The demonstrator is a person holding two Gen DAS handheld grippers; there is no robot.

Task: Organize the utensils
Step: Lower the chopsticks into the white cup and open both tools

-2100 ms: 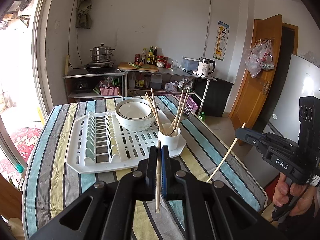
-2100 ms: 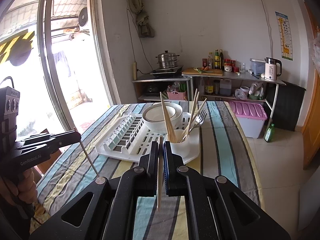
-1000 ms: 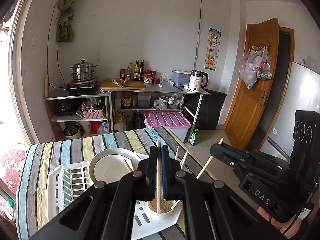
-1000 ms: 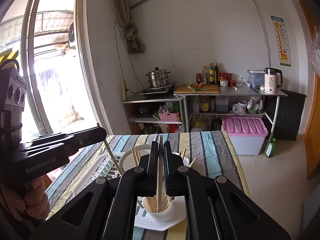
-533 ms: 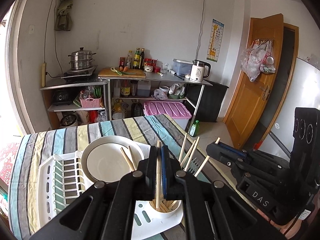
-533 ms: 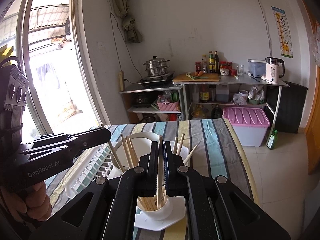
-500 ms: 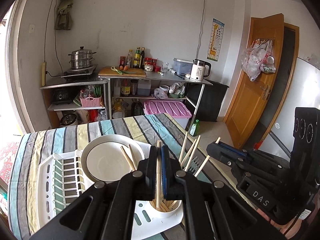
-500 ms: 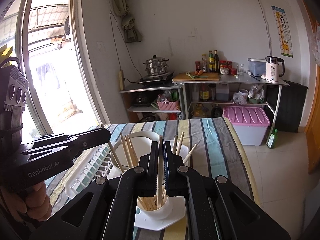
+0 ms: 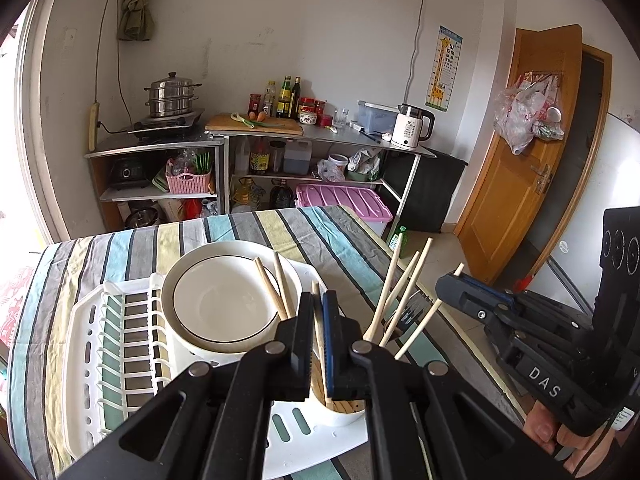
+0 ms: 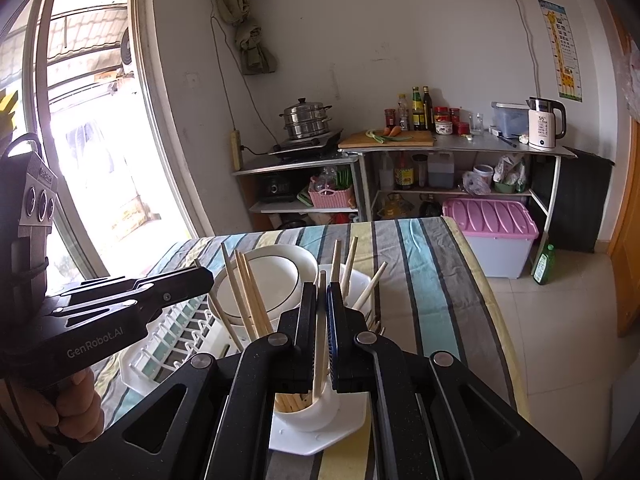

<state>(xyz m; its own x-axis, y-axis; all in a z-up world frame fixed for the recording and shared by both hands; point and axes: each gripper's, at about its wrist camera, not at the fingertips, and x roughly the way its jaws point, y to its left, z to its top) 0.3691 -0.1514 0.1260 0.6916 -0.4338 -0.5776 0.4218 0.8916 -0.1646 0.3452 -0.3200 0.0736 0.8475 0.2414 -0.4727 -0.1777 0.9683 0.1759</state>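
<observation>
chopsticks crowd cup – bowl beside

Right tongs clamp chopstick above white holder cup.

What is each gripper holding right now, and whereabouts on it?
Each holds one chopstick, pinched along the shaft below its top end: left gripper on its chopstick, right gripper on its own chopstick.

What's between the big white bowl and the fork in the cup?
Wooden chopsticks stand between the bowl and the fork, seen in the left wrist view.
</observation>
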